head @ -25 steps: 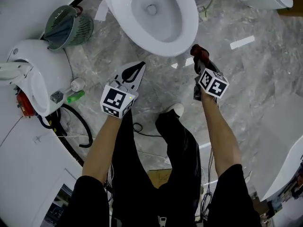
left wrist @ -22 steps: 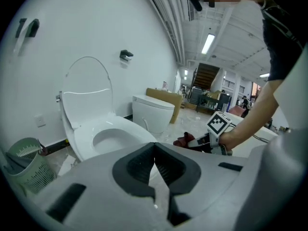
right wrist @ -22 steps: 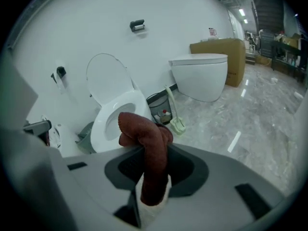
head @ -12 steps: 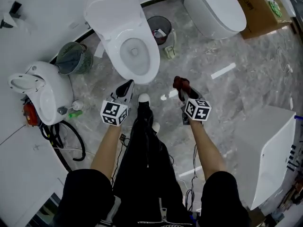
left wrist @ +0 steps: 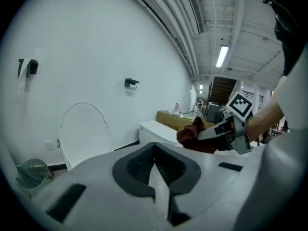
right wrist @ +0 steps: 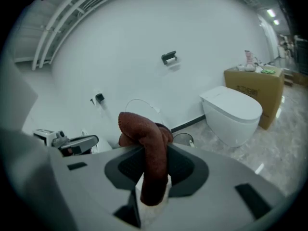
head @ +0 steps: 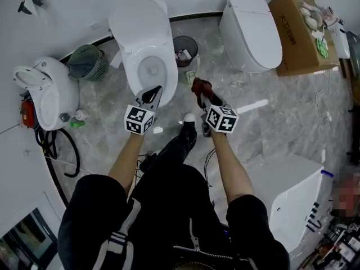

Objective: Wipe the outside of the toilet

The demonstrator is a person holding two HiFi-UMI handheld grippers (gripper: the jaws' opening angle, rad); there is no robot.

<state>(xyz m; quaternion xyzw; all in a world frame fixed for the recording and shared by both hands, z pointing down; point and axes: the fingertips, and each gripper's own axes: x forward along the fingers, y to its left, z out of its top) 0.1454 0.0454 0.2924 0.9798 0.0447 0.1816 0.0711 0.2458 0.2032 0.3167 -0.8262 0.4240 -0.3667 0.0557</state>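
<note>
The white toilet (head: 147,66) stands open in the head view, its lid (head: 138,17) raised against the wall. My left gripper (head: 152,96) hangs over the bowl's front rim, jaws shut with nothing between them; in the left gripper view (left wrist: 154,147) it points at the raised lid (left wrist: 83,131). My right gripper (head: 200,90) is to the right of the bowl, shut on a dark red cloth (head: 199,85). The cloth (right wrist: 147,138) stands up between the right gripper's pads and folds over their tips.
A small trash bin (head: 184,46) sits between this toilet and a closed toilet (head: 251,31) to the right. A cardboard box (head: 298,31) stands far right, a green basket (head: 85,63) and another toilet (head: 44,90) left. Cables (head: 56,151) lie on the floor; a white fixture (head: 295,193) stands lower right.
The head view has pulled back and up, showing much more of the room. Both grippers have come closer together in front of the bowl. The right gripper still holds the cloth.
</note>
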